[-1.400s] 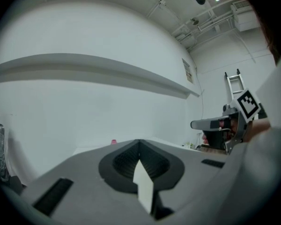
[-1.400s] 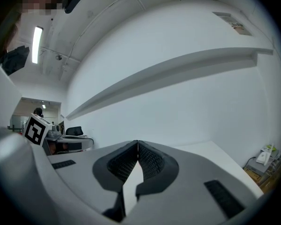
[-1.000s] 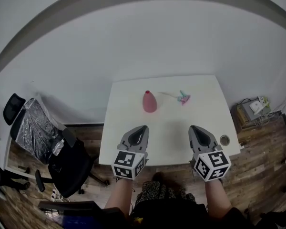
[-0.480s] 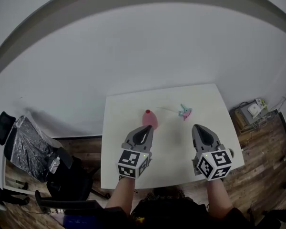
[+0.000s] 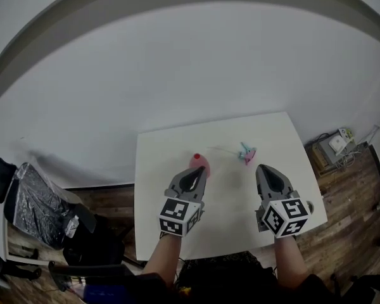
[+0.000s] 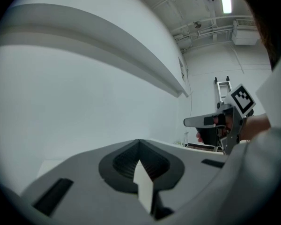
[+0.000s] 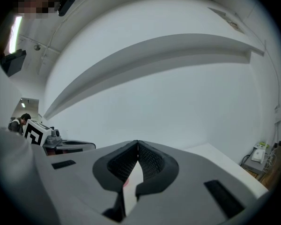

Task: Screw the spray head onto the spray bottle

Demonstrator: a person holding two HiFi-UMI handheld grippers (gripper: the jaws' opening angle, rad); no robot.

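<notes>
On the white table stands a pink spray bottle with no head, its lower part hidden behind my left gripper. The turquoise and pink spray head lies to its right, its thin tube pointing left. My right gripper hovers just short of the spray head. Both grippers are shut and hold nothing. In the left gripper view the left gripper's jaws meet, with the right gripper off to the side. The right gripper view shows the right gripper with its jaws together.
A black office chair and a silver-covered thing stand on the wooden floor to the left. A box with devices and cables sits on the floor at the right. A white wall rises behind the table.
Both grippers have moved forward over the table towards the bottle and the spray head. The left gripper now covers the bottle's lower part. Both stay shut.
</notes>
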